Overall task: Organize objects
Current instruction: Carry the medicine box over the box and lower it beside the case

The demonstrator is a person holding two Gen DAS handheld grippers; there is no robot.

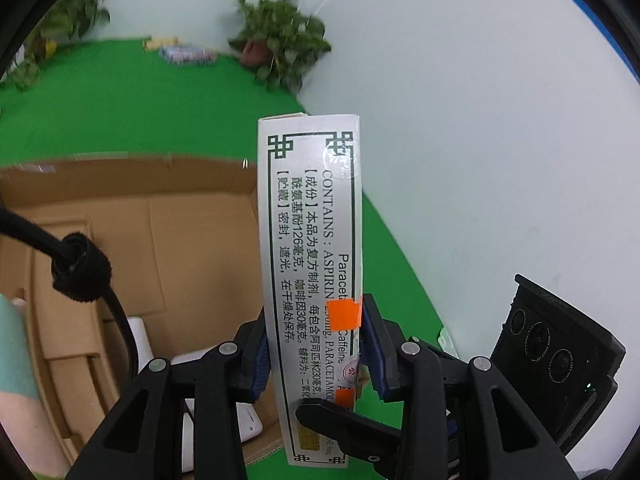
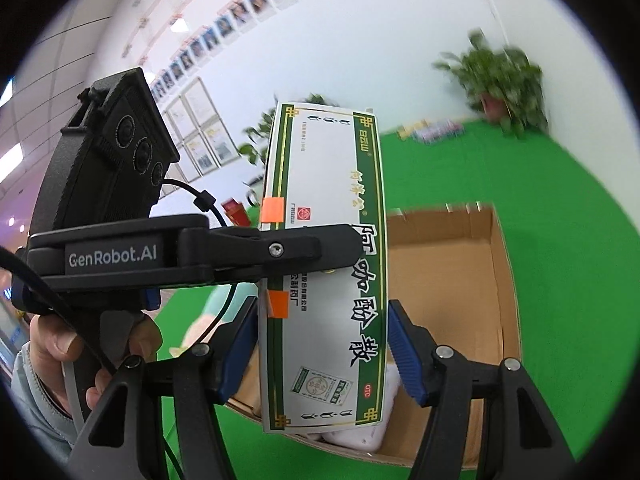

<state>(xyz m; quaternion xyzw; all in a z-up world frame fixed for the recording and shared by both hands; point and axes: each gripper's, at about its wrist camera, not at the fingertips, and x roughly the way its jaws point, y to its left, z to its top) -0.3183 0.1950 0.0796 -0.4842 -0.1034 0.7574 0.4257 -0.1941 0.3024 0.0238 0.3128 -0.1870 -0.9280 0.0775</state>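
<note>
A white medicine box (image 1: 312, 220) with a green border and black print stands upright in the air over the near corner of an open cardboard box (image 1: 160, 220). My left gripper (image 1: 316, 344) is shut on its two wide faces, blue pads pressed in. In the right wrist view the medicine box (image 2: 328, 184) shows its broad printed face. There the left gripper (image 2: 352, 240) clamps it from the left. My right gripper (image 2: 322, 340) holds it lower down, pads against both narrow sides. One right finger (image 1: 340, 416) lies across the narrow face.
The cardboard box (image 2: 460, 280) sits on a green table cover (image 2: 560, 240) and holds white items (image 2: 360, 440) at its bottom. Potted plants (image 1: 276, 40) and small packs (image 1: 188, 54) stand at the far edge by a white wall. A hand (image 2: 52, 344) grips the left handle.
</note>
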